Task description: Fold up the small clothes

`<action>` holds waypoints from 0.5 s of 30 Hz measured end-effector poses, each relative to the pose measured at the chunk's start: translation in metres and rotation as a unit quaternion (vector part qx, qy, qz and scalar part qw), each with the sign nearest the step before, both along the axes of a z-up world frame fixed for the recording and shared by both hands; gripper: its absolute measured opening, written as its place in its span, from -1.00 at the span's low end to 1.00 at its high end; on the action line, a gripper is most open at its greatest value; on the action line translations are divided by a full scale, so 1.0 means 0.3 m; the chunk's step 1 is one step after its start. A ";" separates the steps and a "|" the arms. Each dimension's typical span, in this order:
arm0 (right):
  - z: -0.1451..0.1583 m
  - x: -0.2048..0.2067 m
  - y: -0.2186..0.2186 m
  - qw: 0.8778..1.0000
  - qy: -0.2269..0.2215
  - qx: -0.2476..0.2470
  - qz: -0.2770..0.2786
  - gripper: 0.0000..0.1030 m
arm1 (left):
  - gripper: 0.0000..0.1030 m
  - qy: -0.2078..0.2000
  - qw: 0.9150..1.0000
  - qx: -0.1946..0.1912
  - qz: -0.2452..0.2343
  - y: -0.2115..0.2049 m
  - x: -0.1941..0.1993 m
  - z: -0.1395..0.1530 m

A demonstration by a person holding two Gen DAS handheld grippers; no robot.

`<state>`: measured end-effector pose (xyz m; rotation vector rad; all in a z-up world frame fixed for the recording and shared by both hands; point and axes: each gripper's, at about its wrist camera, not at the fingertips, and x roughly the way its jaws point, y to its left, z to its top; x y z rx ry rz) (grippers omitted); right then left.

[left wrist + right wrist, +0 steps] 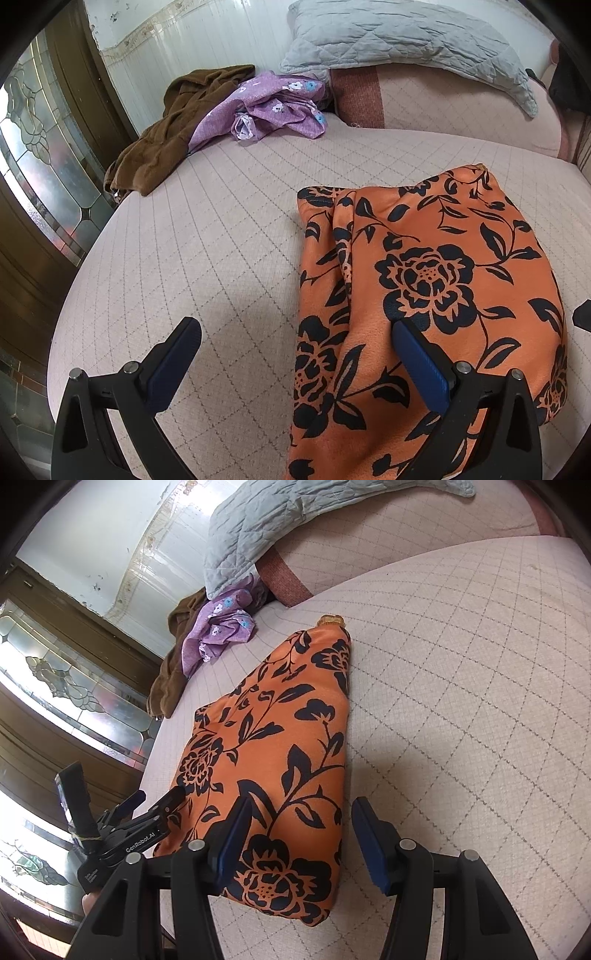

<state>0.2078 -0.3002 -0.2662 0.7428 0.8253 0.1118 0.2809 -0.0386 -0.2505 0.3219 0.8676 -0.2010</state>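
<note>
From the left wrist view, the left gripper (pixel 295 332) is wide apart and holds nothing. One finger sits over the bare bed (pixel 207 236). The other finger sits over the orange cloth (pixel 424 295), and I cannot tell if it touches it. The orange cloth has black flowers and lies folded on the bed, to the right. Its long side runs from close to the camera away toward the pink bolster (pixel 443 103) at the back. Far off by the wall lie a brown cloth (pixel 166 140) and a purple flower cloth (pixel 266 107), touching each other. A grey pillow (pixel 399 40) rests on the bolster.

From the right wrist view, the right gripper (pixel 299 834) is about half open and grips nothing. Its left finger hangs over the near end of the orange cloth (pixel 280 723). Its right finger is over the bare bed (pixel 461 701), just beside the cloth. The cloth's long side points away and a bit to the right, with its thin end far off. The left gripper (pixel 159 801) shows at the cloth's left edge.
</note>
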 end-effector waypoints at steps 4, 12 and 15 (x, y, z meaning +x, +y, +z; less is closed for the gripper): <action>-0.004 0.002 0.001 1.000 0.001 0.001 0.000 0.17 | 1.00 0.002 1.000 -0.001 0.000 -0.001 0.001 -0.004; -0.022 0.032 0.013 1.000 0.001 0.010 0.011 0.19 | 1.00 0.047 0.998 -0.035 -0.012 0.005 0.033 -0.040; -0.042 0.050 0.016 1.000 0.006 0.020 0.017 0.23 | 1.00 0.089 0.993 -0.071 -0.018 0.021 0.064 -0.068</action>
